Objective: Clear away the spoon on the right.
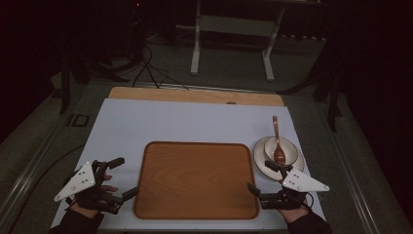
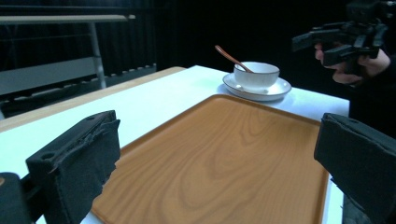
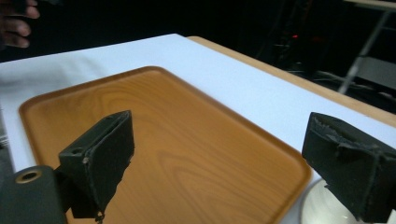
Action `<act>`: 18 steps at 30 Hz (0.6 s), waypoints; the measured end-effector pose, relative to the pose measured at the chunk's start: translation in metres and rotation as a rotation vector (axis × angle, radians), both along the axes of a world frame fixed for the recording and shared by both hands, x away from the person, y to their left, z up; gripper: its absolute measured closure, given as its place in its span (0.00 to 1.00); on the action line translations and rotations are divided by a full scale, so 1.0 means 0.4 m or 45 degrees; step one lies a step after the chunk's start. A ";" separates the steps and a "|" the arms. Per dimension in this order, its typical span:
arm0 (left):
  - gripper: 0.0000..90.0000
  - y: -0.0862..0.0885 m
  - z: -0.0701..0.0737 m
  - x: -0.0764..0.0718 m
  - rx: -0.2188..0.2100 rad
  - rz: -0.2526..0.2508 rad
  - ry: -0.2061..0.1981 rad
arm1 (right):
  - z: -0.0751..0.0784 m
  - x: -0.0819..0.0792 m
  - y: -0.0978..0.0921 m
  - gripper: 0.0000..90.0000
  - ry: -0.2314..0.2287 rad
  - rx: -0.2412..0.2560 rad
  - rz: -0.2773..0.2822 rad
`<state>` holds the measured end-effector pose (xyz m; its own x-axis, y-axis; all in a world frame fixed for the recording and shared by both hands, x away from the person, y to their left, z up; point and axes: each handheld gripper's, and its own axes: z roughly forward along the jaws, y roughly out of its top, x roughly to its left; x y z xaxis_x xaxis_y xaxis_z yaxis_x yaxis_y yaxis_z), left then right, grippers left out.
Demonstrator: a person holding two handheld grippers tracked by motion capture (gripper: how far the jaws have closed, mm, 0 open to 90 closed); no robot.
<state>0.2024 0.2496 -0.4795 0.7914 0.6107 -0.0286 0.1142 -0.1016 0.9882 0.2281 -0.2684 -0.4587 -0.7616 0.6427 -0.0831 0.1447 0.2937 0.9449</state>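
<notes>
An empty wooden tray [image 1: 195,180] lies at the near middle of the white-covered table [image 1: 185,122]. To its right a white bowl [image 1: 281,150] stands on a white plate [image 1: 297,163], with a brown spoon [image 1: 276,136] resting in the bowl, handle pointing away. My left gripper [image 1: 125,176] stands open just off the tray's left edge; its pads [image 2: 74,163] frame the tray [image 2: 224,140], with the bowl [image 2: 257,74] beyond. My right gripper [image 1: 259,175] is open at the tray's right edge, beside the plate. Nothing lies between its pads [image 3: 102,154], which look across the tray [image 3: 163,116].
The table's bare wooden far edge [image 1: 195,95] shows past the white cover. Beyond it a white metal frame [image 1: 234,29] and cables [image 1: 151,68] sit on the dark floor. The plate's rim [image 3: 317,205] shows under the right gripper's right jaw.
</notes>
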 end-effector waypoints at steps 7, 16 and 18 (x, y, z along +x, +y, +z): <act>0.02 -0.003 -0.001 0.001 0.009 0.019 -0.002 | 0.014 -0.014 -0.008 0.10 -0.001 0.020 -0.024; 0.02 -0.004 0.000 0.002 0.015 0.023 -0.010 | 0.057 -0.045 0.003 0.10 -0.054 0.012 -0.013; 0.02 -0.004 0.000 0.002 0.015 0.023 -0.010 | 0.064 -0.047 0.003 0.10 -0.063 0.016 -0.015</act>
<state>0.2031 0.2480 -0.4797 0.7801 0.6254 -0.0155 0.1086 -0.1110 0.9879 0.2094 -0.2672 -0.4330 -0.7491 0.6528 -0.1127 0.1008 0.2805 0.9546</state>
